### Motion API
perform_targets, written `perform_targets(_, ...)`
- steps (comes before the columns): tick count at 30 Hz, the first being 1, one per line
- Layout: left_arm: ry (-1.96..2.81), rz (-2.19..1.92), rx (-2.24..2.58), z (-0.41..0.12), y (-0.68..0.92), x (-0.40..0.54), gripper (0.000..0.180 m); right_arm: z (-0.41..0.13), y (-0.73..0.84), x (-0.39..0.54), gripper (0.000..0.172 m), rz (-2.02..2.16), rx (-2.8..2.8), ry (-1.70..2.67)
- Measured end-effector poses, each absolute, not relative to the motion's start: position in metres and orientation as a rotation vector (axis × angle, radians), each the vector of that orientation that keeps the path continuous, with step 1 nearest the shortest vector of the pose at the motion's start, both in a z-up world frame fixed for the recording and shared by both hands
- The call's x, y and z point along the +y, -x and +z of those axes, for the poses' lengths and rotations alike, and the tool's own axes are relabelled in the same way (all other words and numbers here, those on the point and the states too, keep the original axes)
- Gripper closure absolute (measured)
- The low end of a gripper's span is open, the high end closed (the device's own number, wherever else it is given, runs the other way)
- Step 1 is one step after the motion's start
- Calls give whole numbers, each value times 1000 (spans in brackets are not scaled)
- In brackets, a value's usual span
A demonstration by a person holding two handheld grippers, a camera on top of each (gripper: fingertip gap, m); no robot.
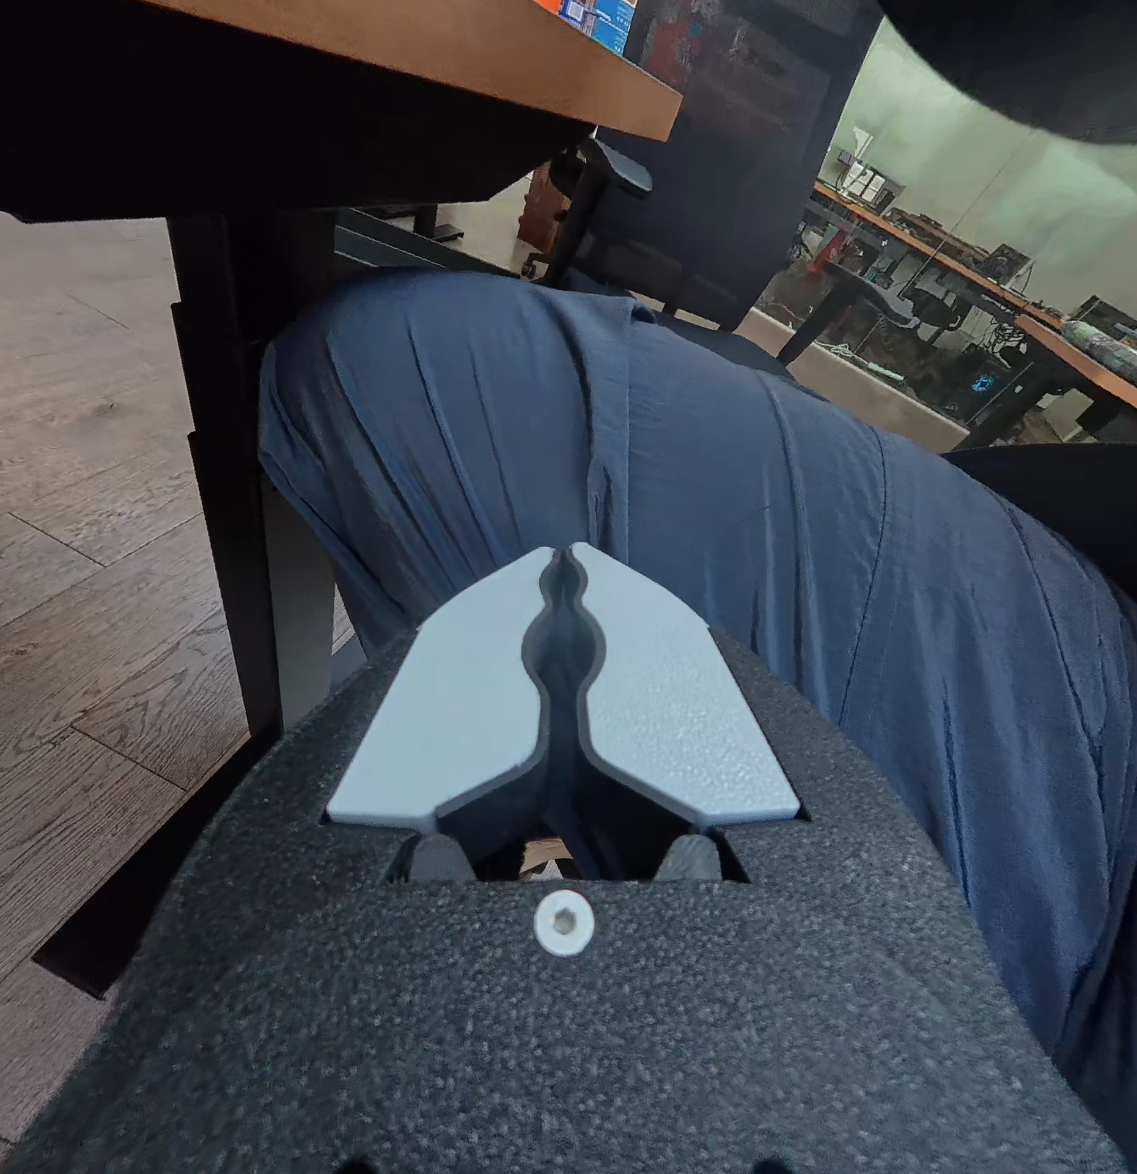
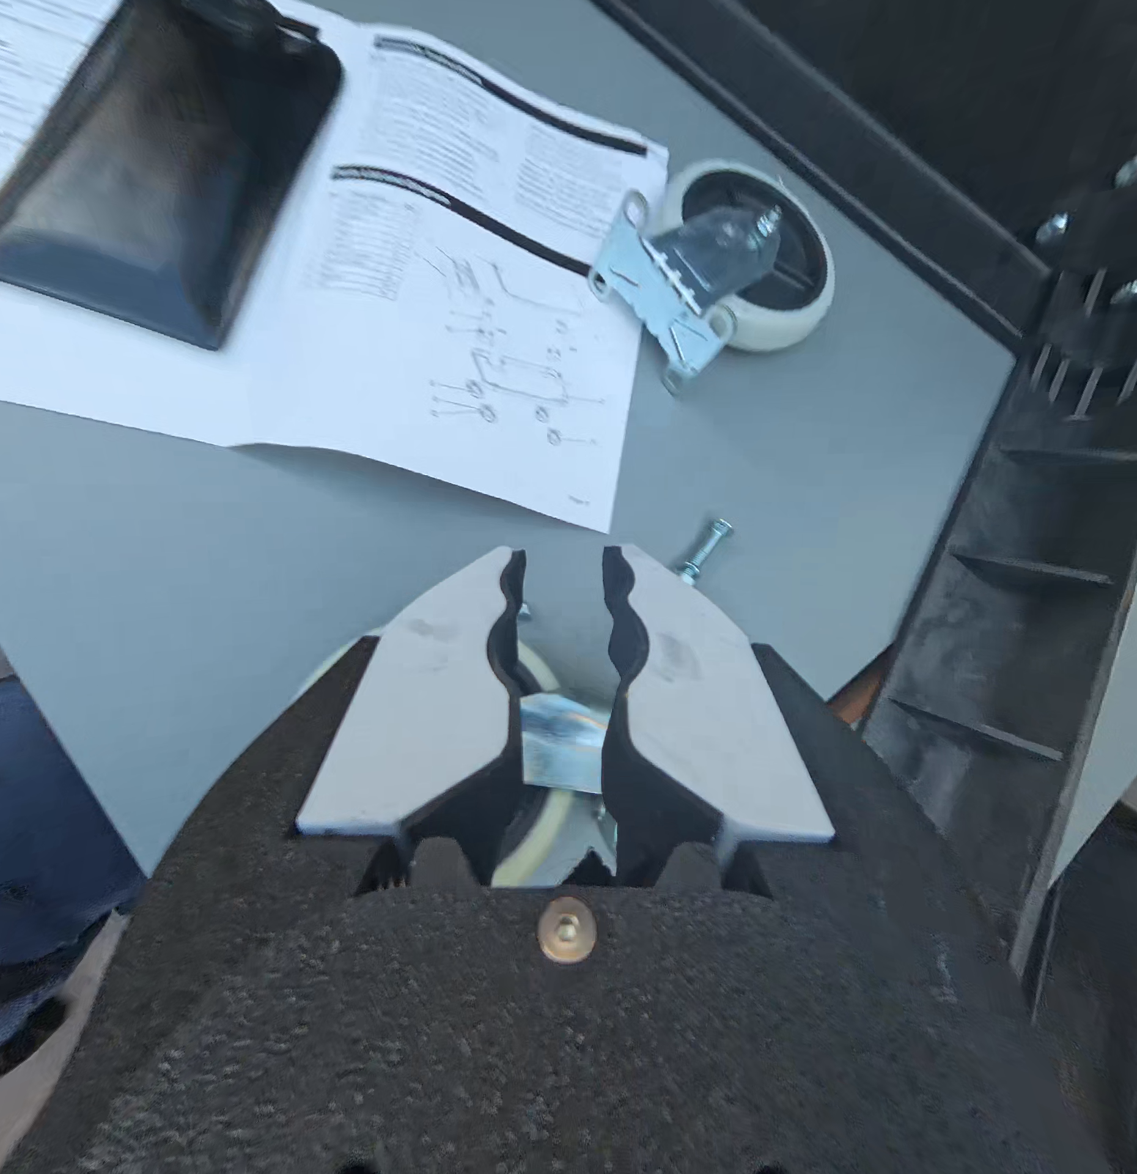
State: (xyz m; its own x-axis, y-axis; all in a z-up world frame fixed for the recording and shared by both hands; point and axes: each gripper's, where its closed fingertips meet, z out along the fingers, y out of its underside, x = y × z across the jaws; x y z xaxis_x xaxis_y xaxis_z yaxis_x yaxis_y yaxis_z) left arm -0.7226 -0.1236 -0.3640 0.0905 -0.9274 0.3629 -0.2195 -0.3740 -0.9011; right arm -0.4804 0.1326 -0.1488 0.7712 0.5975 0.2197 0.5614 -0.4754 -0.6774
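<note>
My right gripper is open over a grey table top. The bare table shows between its fingertips. A caster lies under the fingers: its metal bracket and cream wheel show through the gap further back, and I cannot tell whether the pads touch it. A bolt lies just right of the right fingertip. A second caster with a cream wheel lies farther off, beside a printed instruction sheet. My left gripper is shut with nothing in it, held below a table over a person's leg in blue trousers.
A black plastic tray-like part rests on the sheet at the far left. A black ribbed frame with bolts runs along the table's right side. In the left wrist view, a wooden table top, its black leg, wood floor and office chairs. Across from one pair of fingers to the other is roughly 40 centimetres.
</note>
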Motion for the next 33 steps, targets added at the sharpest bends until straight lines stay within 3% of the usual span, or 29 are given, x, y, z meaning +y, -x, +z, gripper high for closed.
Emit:
perform_targets(6, 1736, -1285, 1132, -372, 708, -133, 180, -198, 441, 189, 145, 469, -723, 2649)
perform_targets(15, 1785, -1232, 1121, -379, 694, -144, 180, -259, 423, 204, 129, 423, -565, 3002)
perform_targets(18, 1799, -1221, 1105, -382, 693, -145, 180, -266, 428, 202, 131, 495, -569, 2986)
perform_targets(22, 1824, -1230, 1075, -388, 691, -144, 180, -270, 434, 200, 159, 523, -638, 2983)
perform_targets(33, 1811, -1233, 1072, -384, 692, -143, 180, -252, 462, 193, 163, 570, -885, 2810)
